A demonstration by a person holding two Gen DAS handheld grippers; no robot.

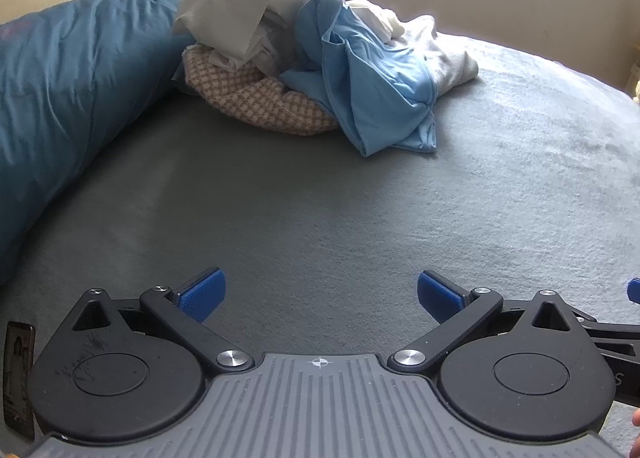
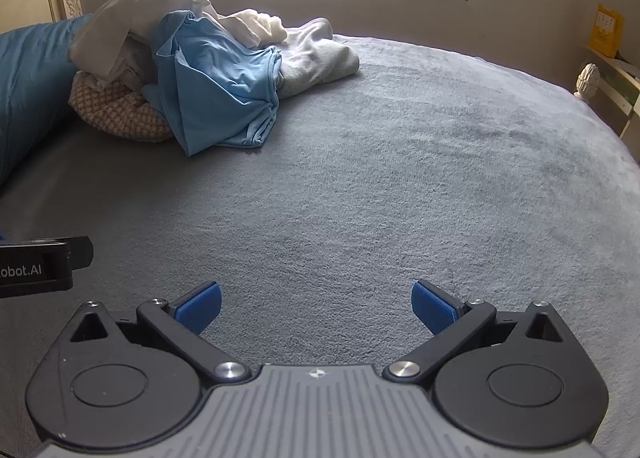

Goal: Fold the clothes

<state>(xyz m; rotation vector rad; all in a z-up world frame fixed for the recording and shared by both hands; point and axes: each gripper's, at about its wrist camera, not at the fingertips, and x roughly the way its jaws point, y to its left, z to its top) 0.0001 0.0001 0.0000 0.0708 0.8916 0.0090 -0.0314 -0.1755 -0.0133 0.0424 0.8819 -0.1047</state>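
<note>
While both grippers hang above the bare grey blanket (image 2: 400, 178), nothing has been folded so far as I can judge: the clothes are all in one heap (image 1: 304, 58) at the far side of the bed, up against the long blue bolster (image 1: 60, 98). My left gripper (image 1: 319, 296) has its blue pads spread wide with nothing between them, and my right gripper (image 2: 316, 306) is the same, wide apart and empty. They sit side by side, the right one's pad tip just showing at the edge of the left view.

On top of the heap, toward me, lies a light blue garment (image 2: 216, 90), crumpled and draped down the front so that its lower corner touches the blanket. Above and behind it are white pieces (image 2: 136, 22), and a pale grey garment (image 2: 316, 54) trails out to the right. Under the lot is a tan checked item (image 1: 260, 106); it may be a cushion and not clothing at all, since the fisheye edge and the clothes on top hide most of it.

I see no folded stack anywhere on the bed, so I take the whole job to be ahead: pulling one garment out onto the open blanket between me and the heap, flattening it, folding it, then repeating for each remaining piece. The blue garment looks the easiest to take first, being uppermost and nearest. Both grippers are well apart from the heap.
</note>
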